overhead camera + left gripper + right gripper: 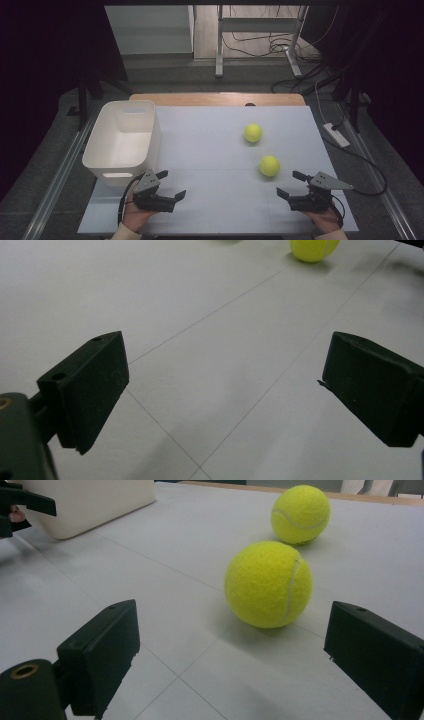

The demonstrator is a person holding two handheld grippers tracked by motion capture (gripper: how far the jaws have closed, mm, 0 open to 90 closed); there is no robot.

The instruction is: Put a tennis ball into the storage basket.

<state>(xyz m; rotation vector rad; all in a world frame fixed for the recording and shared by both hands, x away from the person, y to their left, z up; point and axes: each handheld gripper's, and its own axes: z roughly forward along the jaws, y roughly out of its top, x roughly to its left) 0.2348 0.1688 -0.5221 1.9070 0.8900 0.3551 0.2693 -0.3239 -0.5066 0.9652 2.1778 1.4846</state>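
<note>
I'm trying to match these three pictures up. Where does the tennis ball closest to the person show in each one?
High view: near tennis ball, right of centre, ahead of the right gripper.
Left gripper view: at the top edge.
Right gripper view: centre, close ahead.
Shared landmark: the white table surface.

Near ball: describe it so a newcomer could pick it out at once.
Start at the white bin on the table's left, then look across the pale mat to two yellow tennis balls. The near ball lies just ahead of the open right claw, unlike the far ball.
</note>
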